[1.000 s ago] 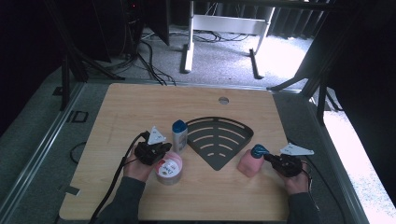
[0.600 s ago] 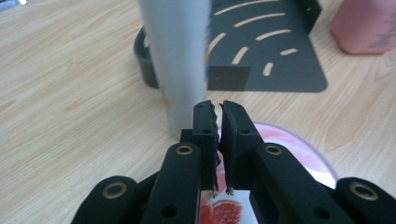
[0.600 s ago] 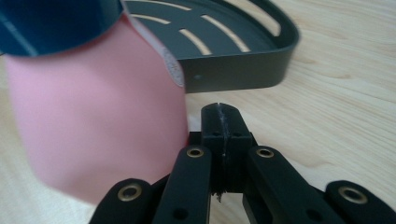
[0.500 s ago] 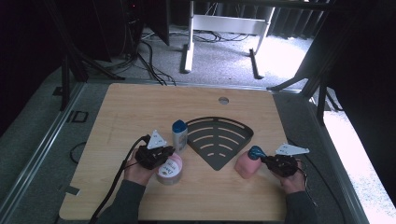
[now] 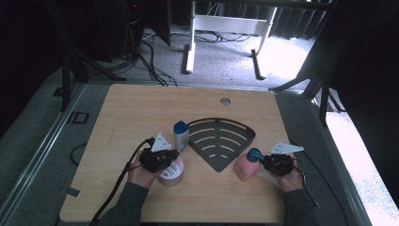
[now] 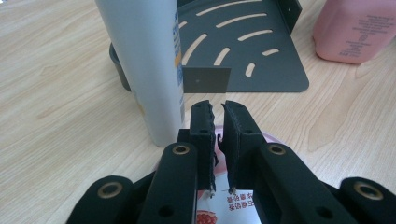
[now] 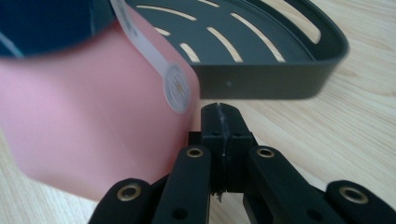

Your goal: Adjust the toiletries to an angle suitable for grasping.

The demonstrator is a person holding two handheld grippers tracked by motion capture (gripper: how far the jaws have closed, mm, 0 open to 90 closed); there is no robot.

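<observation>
Hovering my left gripper point(image 6: 217, 112) over the pink tub point(image 5: 171, 173), jaws a narrow slit apart, empty; widen them before lowering beside the white bottle point(image 6: 147, 60). My right gripper point(image 7: 219, 112) sits pressed shut, empty, just beside the pink bottle point(image 7: 88, 112) near the dark corner rack point(image 5: 221, 141). Since the earlier frame, my right hand has edged leftward

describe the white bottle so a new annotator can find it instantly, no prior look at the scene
Start at the dark fan-shaped slotted rack in the middle of the wooden table. The white bottle stands upright at the rack's left corner, just ahead of the left gripper. Its blue cap and tall white body set it apart from the squat pink bottle by the right gripper.
</observation>
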